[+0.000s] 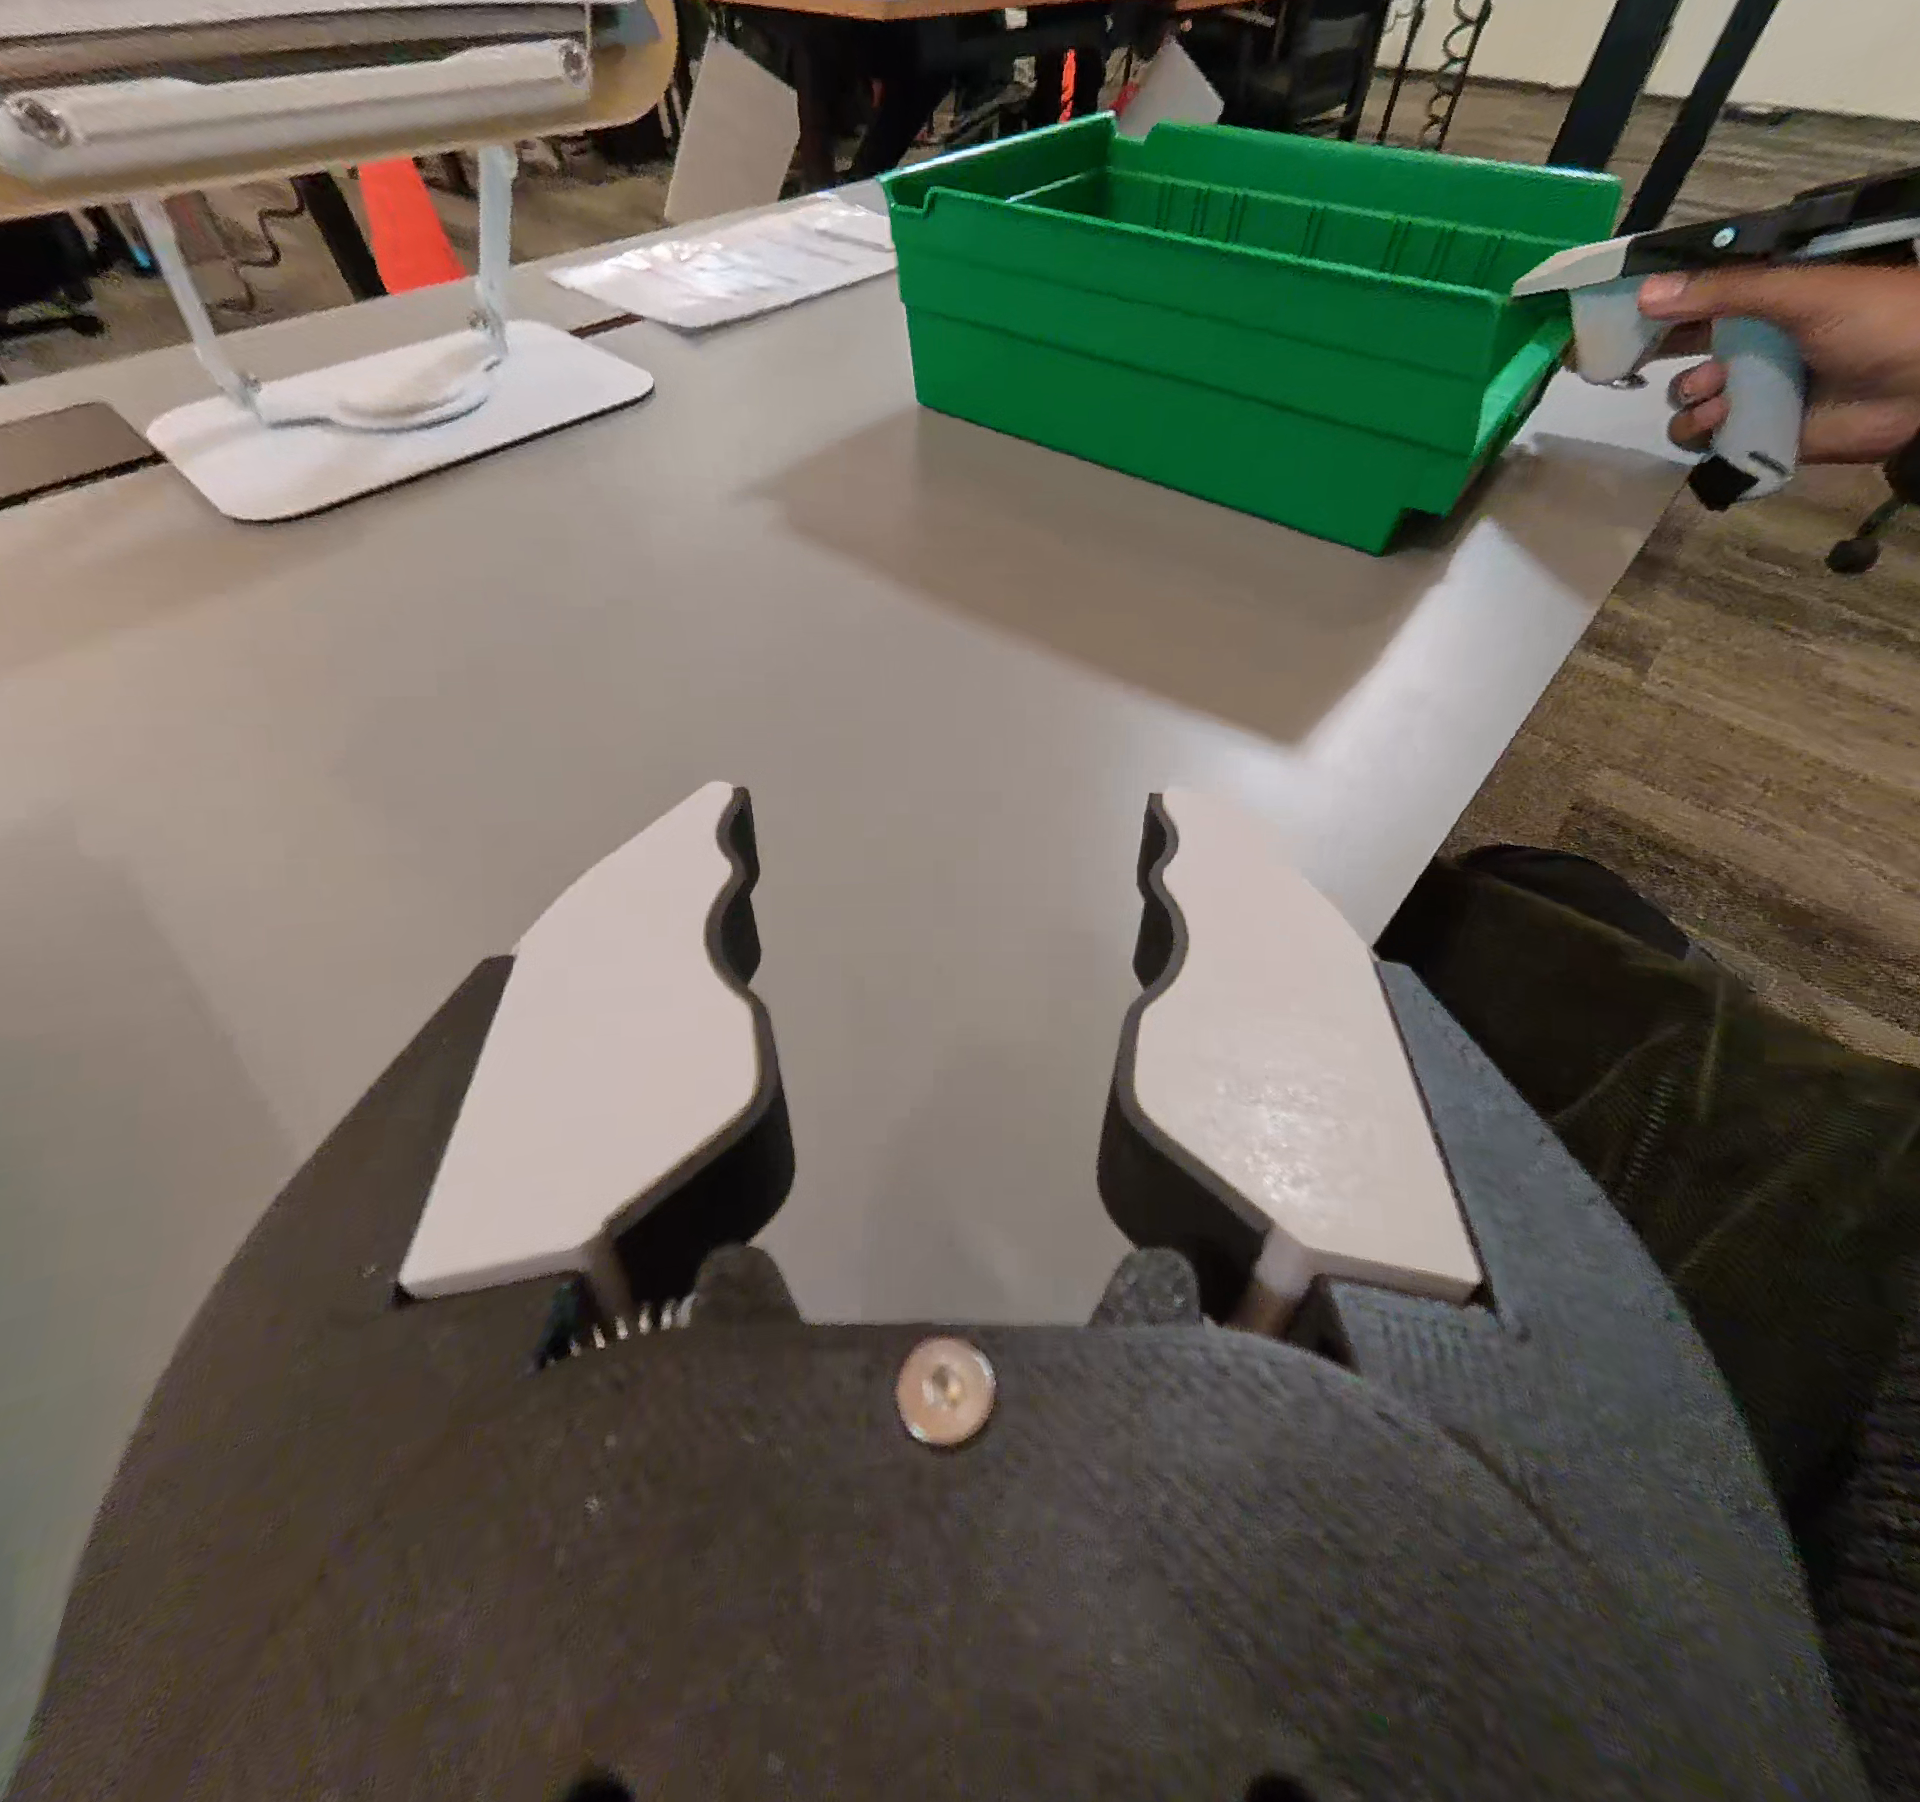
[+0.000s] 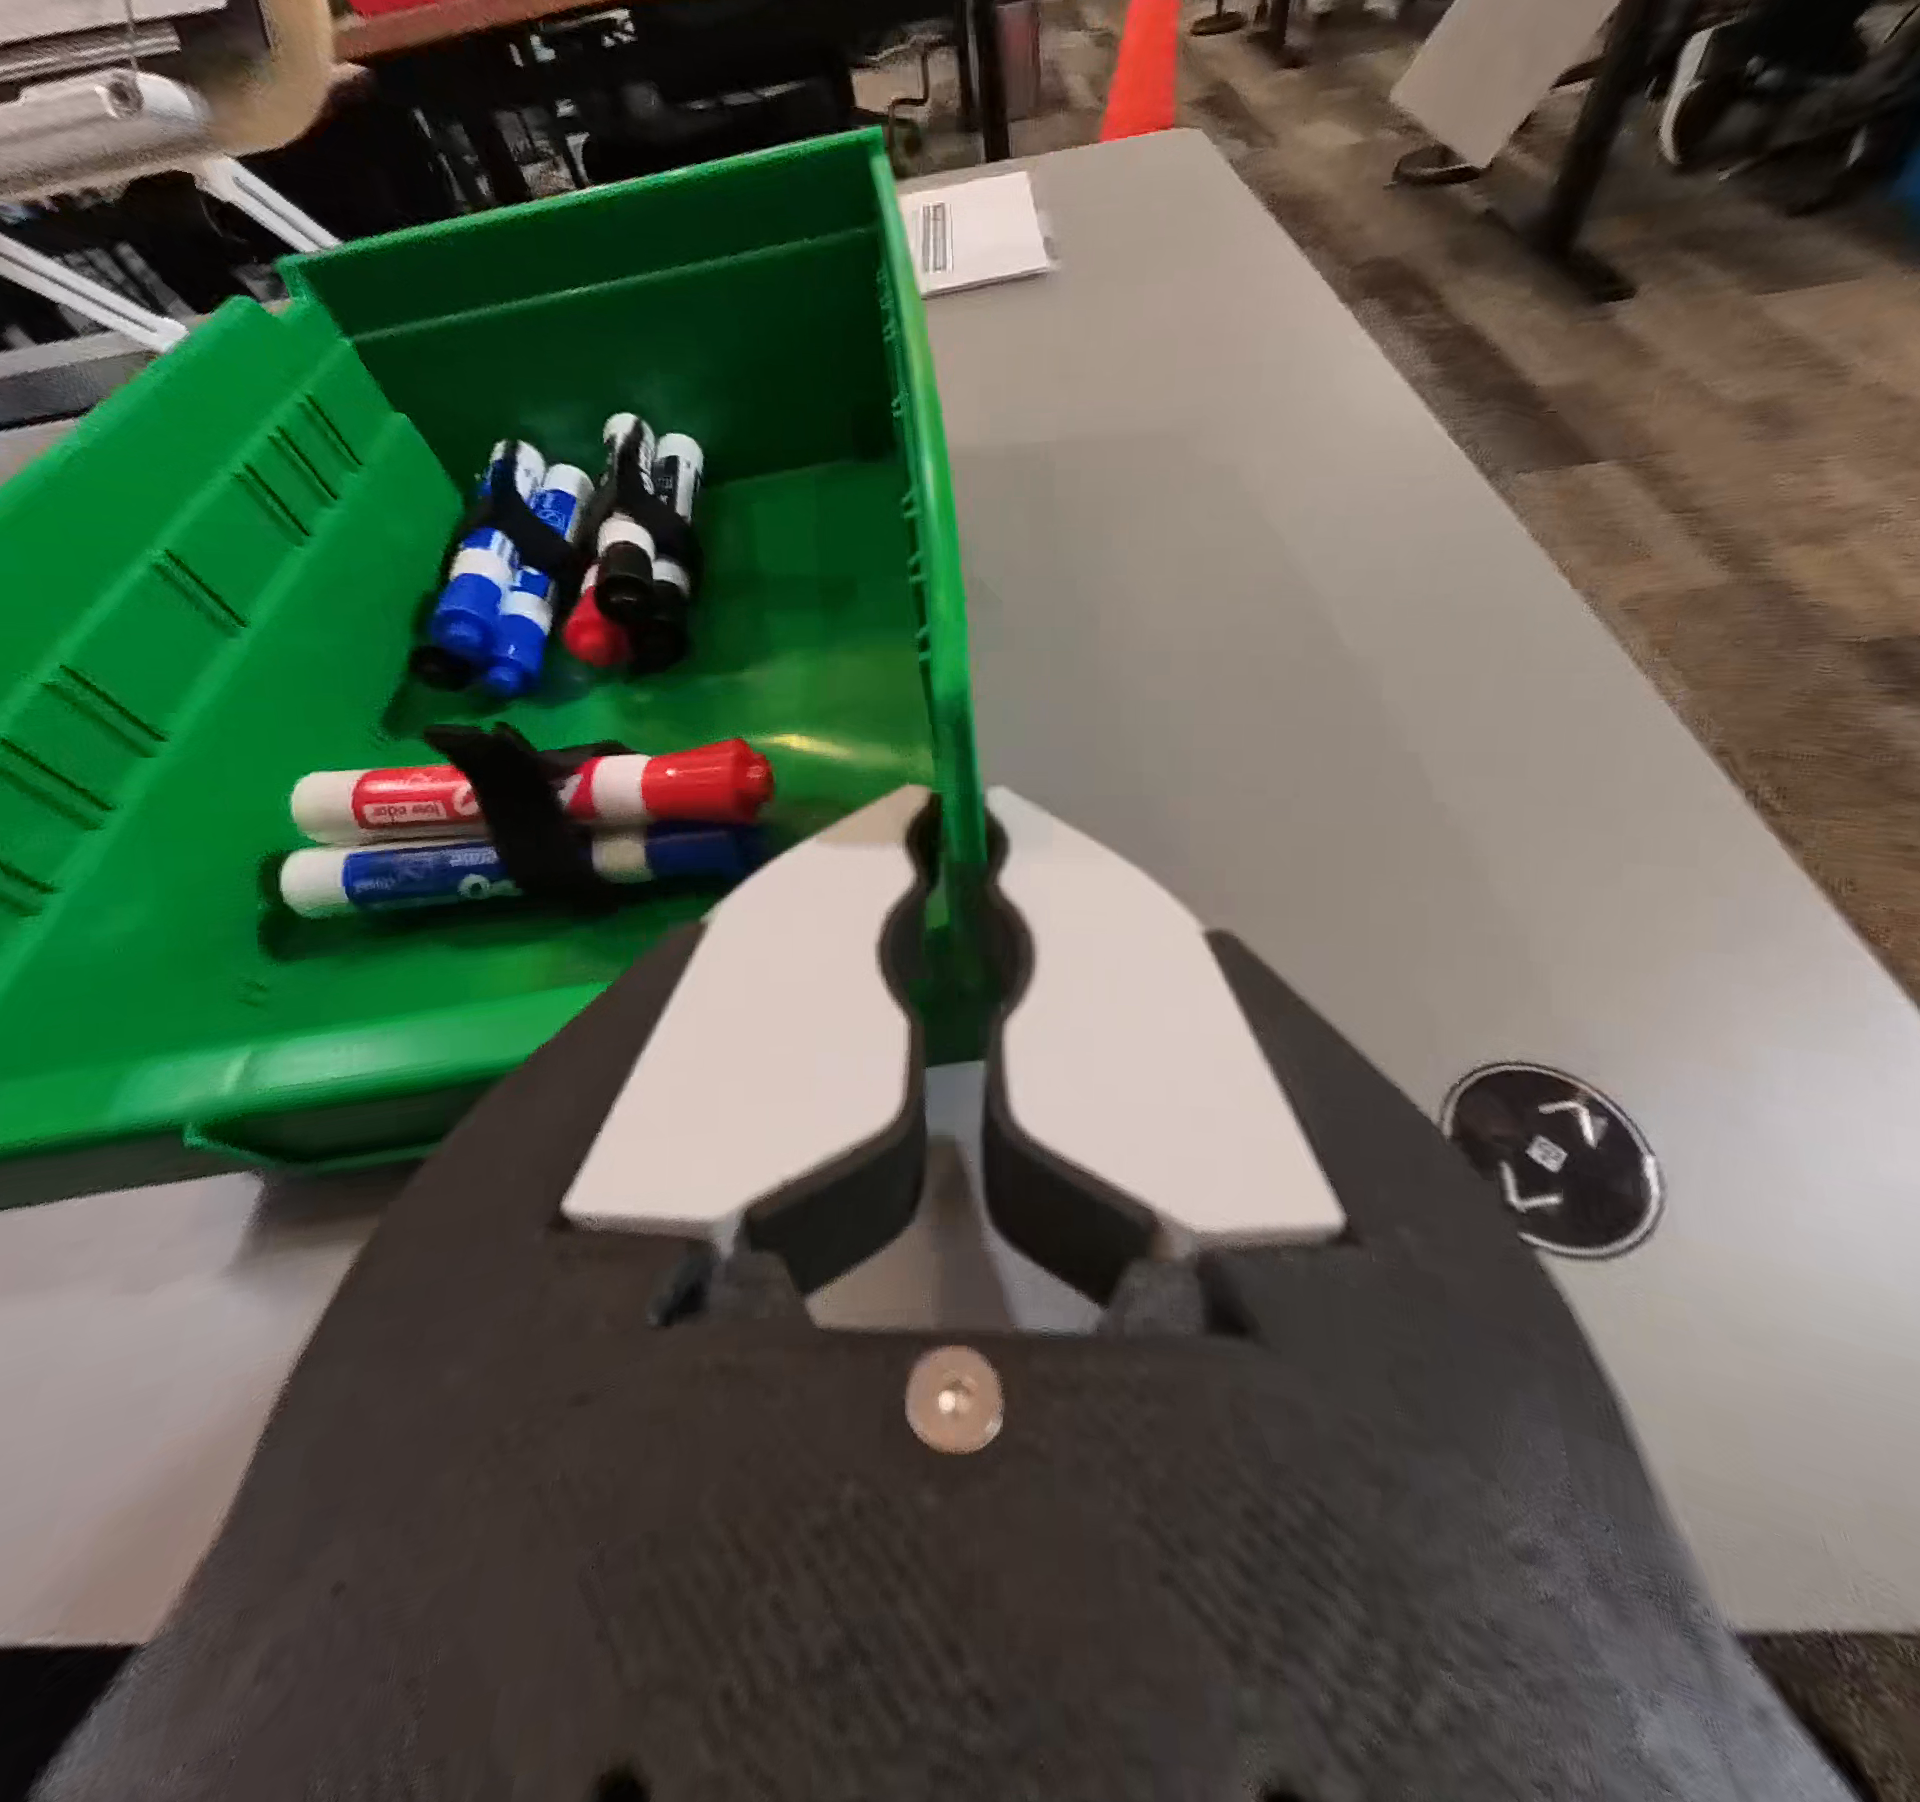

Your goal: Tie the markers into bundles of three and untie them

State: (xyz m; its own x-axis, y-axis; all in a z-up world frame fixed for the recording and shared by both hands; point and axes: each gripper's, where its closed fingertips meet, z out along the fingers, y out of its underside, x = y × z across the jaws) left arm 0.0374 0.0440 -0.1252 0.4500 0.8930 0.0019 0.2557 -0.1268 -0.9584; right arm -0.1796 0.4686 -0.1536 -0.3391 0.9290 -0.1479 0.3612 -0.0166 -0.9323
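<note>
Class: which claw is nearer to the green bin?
Right. The right claw is shut on the green bin at its side wall; the left claw hangs open over bare table, well short of it.

Three strapped bundles of dry-erase markers (image 2: 530,833) are held in the green plastic bin (image 2: 187,630), which is set on the grey table (image 2: 1247,609).

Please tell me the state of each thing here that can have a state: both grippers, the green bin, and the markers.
left gripper: open, holding nothing, above the grey table.
right gripper: shut on the side wall of the green bin.
green bin: open-topped, tilted in the right wrist view.
marker bundles: three, strapped with black bands, capped, lying inside the bin.
</note>
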